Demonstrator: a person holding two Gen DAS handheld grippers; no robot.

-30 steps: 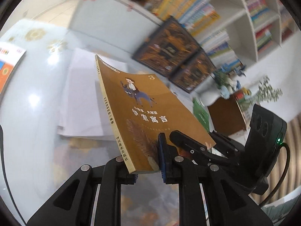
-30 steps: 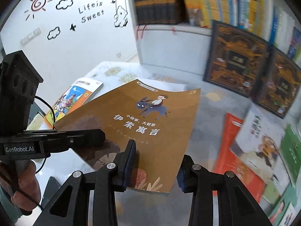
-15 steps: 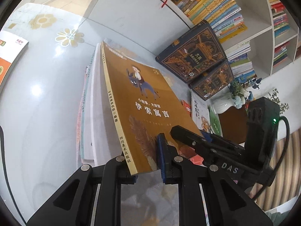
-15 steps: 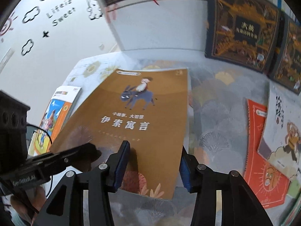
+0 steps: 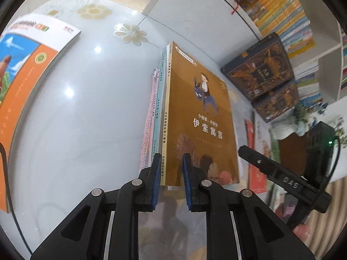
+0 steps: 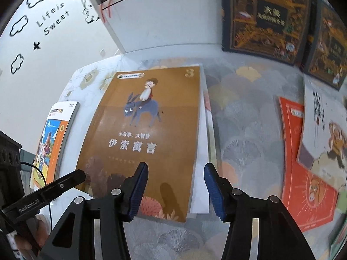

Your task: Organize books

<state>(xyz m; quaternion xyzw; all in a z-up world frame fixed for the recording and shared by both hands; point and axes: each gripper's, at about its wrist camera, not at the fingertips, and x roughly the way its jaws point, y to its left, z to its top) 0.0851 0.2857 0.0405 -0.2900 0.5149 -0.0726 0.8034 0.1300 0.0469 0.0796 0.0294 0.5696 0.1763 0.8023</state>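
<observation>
A brown book (image 5: 201,117) with a boy on a donkey on its cover lies flat on a stack of thin books (image 5: 156,108), whose pink and teal spines show at its left. My left gripper (image 5: 171,173) is shut on the brown book's near spine corner. In the right wrist view the brown book (image 6: 147,130) has its near right corner between the fingers of my right gripper (image 6: 175,190). Those jaws are opening and their blue pads stand clear of the cover. The left gripper's finger (image 6: 65,184) reaches in from the left.
An orange and blue book (image 5: 26,86) lies on the glossy white table (image 5: 86,130) at the left. Two dark ornate books (image 6: 264,17) lean against a white cabinet (image 6: 173,21). A red book (image 6: 303,173) and a white picture book (image 6: 325,134) lie to the right. Shelves of books (image 5: 282,6) stand behind.
The brown book came down from a tilted hold in the air and now rests on the stack. My right gripper's jaws have spread apart and let go of its edge.
</observation>
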